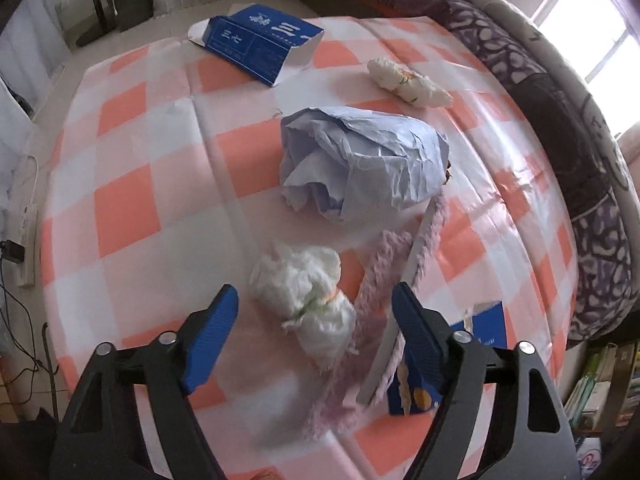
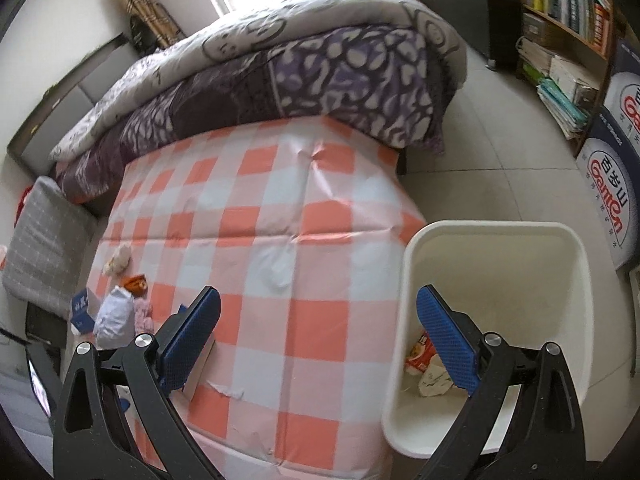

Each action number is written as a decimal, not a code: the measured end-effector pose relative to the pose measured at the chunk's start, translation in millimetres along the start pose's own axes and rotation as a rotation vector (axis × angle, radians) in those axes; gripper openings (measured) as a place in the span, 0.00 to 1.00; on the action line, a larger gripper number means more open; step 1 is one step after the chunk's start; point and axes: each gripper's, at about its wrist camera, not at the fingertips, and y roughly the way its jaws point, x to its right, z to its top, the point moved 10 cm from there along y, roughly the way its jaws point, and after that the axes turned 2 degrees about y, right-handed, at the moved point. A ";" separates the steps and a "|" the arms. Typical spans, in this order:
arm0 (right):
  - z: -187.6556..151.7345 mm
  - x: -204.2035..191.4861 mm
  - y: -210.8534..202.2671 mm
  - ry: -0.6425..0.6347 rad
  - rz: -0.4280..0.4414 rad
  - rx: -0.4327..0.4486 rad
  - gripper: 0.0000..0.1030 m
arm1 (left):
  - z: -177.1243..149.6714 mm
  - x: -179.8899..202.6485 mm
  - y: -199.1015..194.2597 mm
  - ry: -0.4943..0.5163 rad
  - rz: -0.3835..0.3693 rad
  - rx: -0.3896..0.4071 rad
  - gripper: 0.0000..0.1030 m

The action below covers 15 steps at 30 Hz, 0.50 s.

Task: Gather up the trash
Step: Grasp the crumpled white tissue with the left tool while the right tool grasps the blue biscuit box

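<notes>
In the left wrist view my left gripper (image 1: pixel 314 300) is open, its blue fingers on either side of a crumpled white plastic bag (image 1: pixel 308 300) on the checked cloth (image 1: pixel 140 200). Beyond lie a crumpled pale blue paper (image 1: pixel 360 160), a white wrapper roll (image 1: pixel 408 82), a blue carton (image 1: pixel 260 42) and a fuzzy pink strip (image 1: pixel 384 280). In the right wrist view my right gripper (image 2: pixel 318 300) is open and empty above the cloth's edge, beside a white bin (image 2: pixel 492 236) that holds some wrappers (image 2: pixel 428 368). The trash pile (image 2: pixel 116 308) shows at far left.
A purple patterned quilt (image 2: pixel 320 68) covers the bed behind the cloth. A bookshelf (image 2: pixel 568 20) and printed cartons (image 2: pixel 612 196) stand right of the bin on the tiled floor. A small blue box (image 1: pixel 416 392) lies by my left gripper's right finger. A power strip (image 1: pixel 26 240) lies at the far left.
</notes>
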 end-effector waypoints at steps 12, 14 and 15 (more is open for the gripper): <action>-51.0 -62.2 46.8 -0.033 0.025 -0.140 0.92 | -0.1 -18.6 6.2 0.088 -0.087 -0.079 0.37; -60.9 -73.6 55.4 -0.043 0.025 -0.164 0.92 | 4.1 -28.1 0.4 0.100 -0.085 -0.064 0.37; -63.4 -76.8 58.3 -0.044 0.025 -0.172 0.92 | 7.1 -32.3 -3.5 0.109 -0.081 -0.050 0.37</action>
